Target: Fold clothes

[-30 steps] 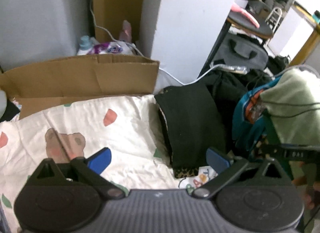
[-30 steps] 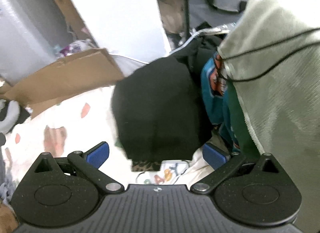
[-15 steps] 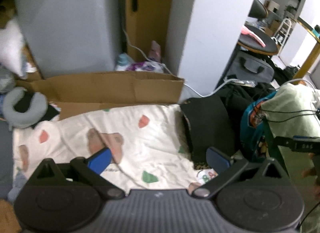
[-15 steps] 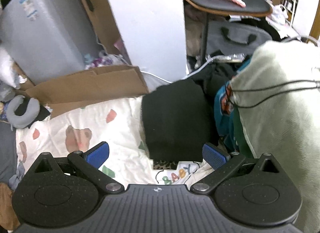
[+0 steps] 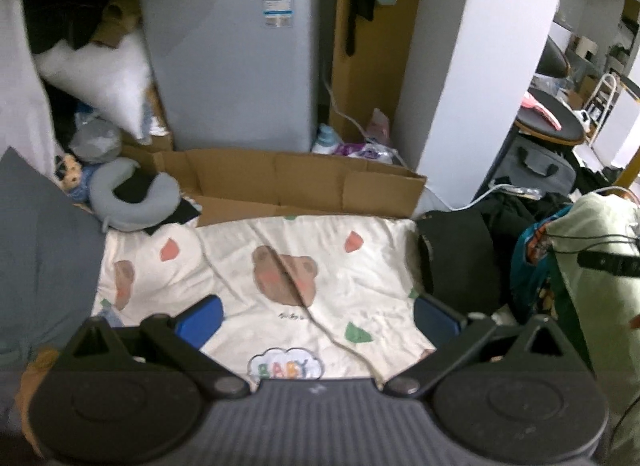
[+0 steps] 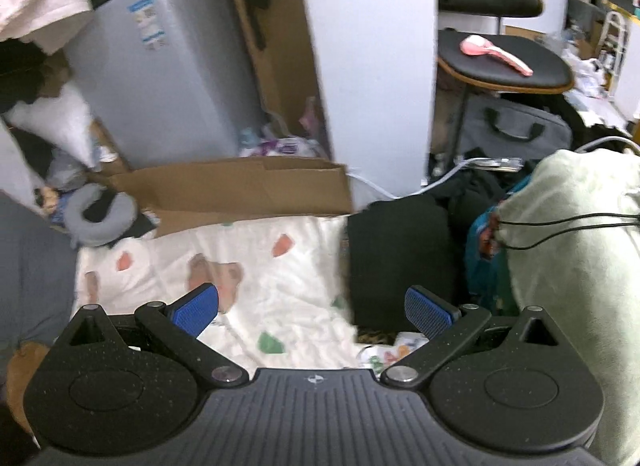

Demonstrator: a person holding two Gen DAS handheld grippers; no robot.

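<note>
The left gripper [image 5: 318, 318] is held above the work surface, tipped forward and down, with its two blue-padded fingers [image 5: 199, 321] spread wide apart — nothing lies between them and neither pad touches anything. The right gripper [image 6: 314, 312] sits in much the same pose: raised, angled downward, its blue fingertips [image 6: 427, 311] set far apart and gripping nothing. On both tools the black linkage arms fan outward from the pivot screws at the ribbed grey body — the fully spread position. No hand or sleeve shows clearly in either wrist view.
</note>
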